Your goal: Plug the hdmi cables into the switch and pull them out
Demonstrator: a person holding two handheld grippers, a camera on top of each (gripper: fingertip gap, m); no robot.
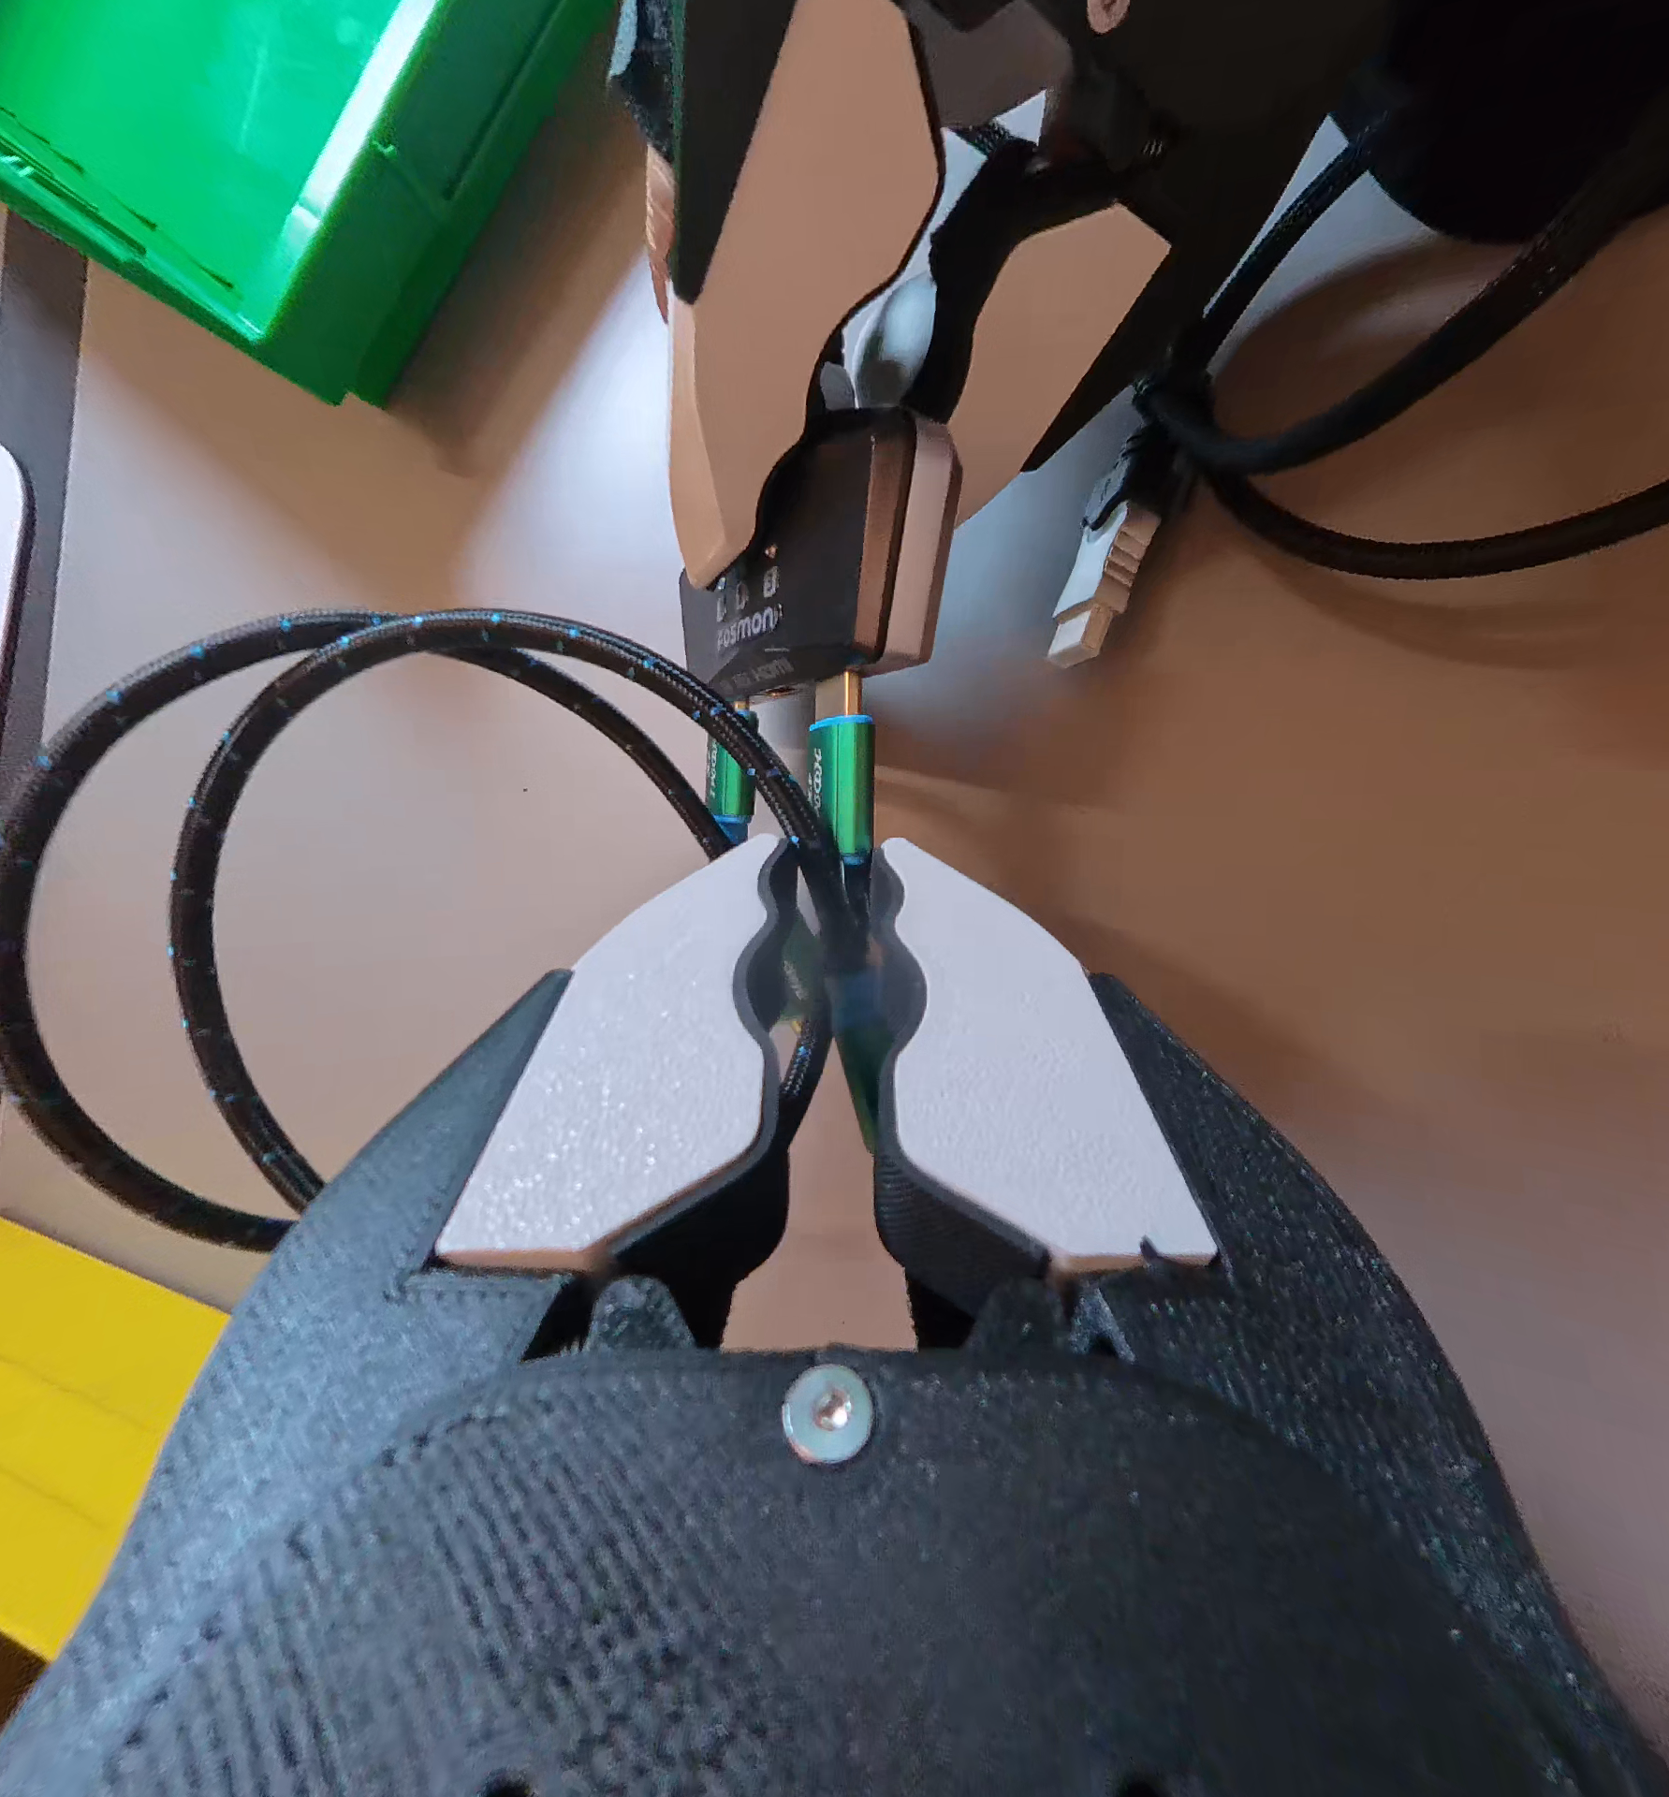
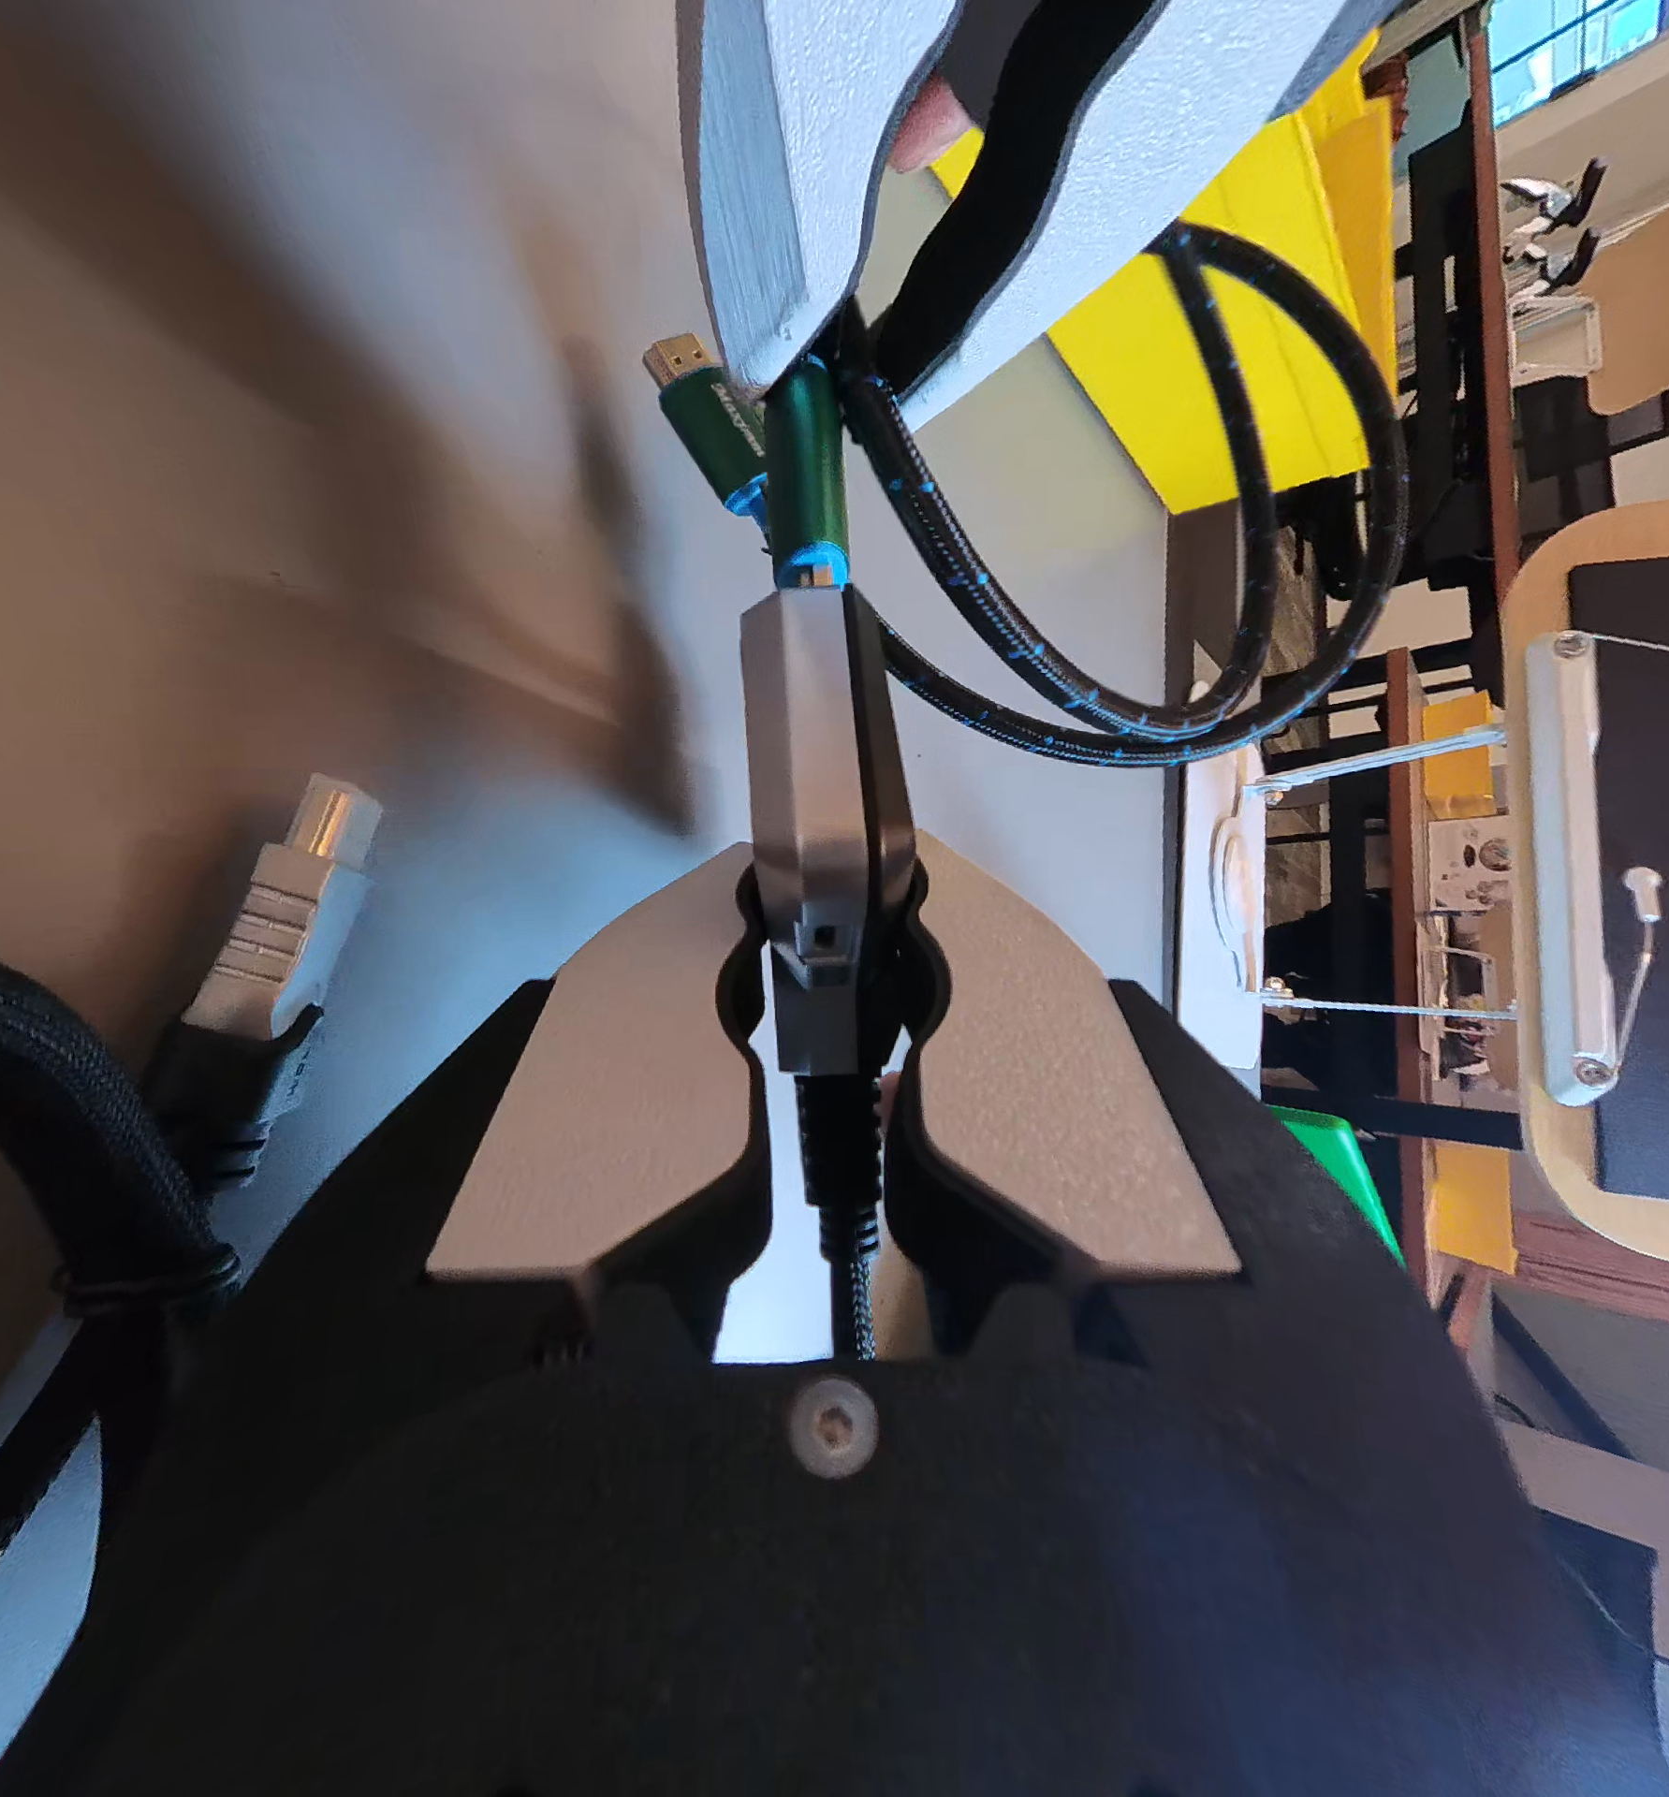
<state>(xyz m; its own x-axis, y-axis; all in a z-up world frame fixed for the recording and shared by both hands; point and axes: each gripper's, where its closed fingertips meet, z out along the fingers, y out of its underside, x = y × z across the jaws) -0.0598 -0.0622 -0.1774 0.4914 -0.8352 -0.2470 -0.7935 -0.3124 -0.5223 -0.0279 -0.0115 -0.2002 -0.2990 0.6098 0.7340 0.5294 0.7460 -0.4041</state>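
We've got the switch (image 2: 825,836) clamped in our right gripper (image 2: 830,933), lifted off the table. Our left gripper (image 1: 835,924) pinches the green-shelled HDMI plug (image 1: 840,788), its gold tip only partly in a port. It looks mid-plug or mid-pull; next comes a straight, square move along the port.

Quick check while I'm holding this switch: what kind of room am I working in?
Most likely an office or lab workbench, not a home. The pale tabletop has green and yellow storage bins on it, and the right wrist view shows more desks with what looks like a monitor behind.
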